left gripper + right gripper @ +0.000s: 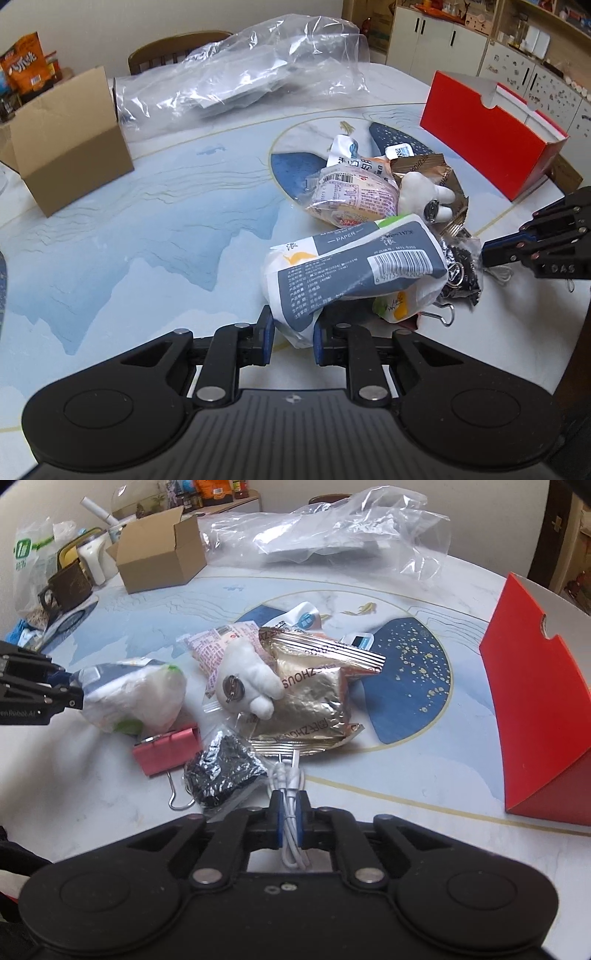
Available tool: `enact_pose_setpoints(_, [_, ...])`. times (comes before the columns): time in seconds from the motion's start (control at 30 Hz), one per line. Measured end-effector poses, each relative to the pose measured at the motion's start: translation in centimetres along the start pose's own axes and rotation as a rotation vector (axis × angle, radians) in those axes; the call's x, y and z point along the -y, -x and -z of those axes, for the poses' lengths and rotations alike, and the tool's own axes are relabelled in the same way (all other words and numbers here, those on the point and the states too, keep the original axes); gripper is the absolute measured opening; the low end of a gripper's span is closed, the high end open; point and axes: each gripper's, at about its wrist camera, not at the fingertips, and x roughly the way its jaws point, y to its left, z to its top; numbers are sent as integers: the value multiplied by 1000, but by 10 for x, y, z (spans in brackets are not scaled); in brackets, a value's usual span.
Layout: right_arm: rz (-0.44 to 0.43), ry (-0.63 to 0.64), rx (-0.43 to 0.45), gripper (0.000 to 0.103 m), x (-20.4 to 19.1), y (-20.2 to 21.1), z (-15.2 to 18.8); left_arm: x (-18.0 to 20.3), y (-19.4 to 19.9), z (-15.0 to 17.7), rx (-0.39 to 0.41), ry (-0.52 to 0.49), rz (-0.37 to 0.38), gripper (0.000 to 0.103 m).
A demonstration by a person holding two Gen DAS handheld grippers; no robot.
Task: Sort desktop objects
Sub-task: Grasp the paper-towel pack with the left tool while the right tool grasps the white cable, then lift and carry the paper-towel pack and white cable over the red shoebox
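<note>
Left tool (293, 338) clamped on near corner of the tissue pack (354, 266), pinching the soft end so it lifts clear of the pile. Right tool (290, 821) closed on the white cable (290, 782), near edge of pile. Rest sits mid-worktop (166, 229): gold snack bag (314, 686), plush toy (247, 683), pink binder clip (166, 749). Cardboard box (74, 147) far left, red box (491, 140) right, likely sorting bins.

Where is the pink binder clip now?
In the right wrist view, the pink metal binder clip lies left of centre on the table, between the white tissue pack and the black crinkly packet.
</note>
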Motion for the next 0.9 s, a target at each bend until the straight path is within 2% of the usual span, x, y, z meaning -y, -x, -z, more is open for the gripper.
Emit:
enact_pose_setpoints(0.27, [-6,-4,33,4,1,9,-1,-4,7,1,16,24,9,18])
enact_pose_setpoints(0.4, [0,28,17,5,-1,4,-3,-8,8,5,8,47,6,18])
enact_pose_setpoints(0.5, [18,48,3,8,-3,-2,-5,-10,8,7,2,56,4,18])
enact_pose_setpoints(0.63, [13,45,-3,18,0,-10,-7,-10,9,8,2,61,4,19])
enact_pose_setpoints(0.9, [-23,43,4,20,-2,-16,-13,-10,12,8,4,76,2,18])
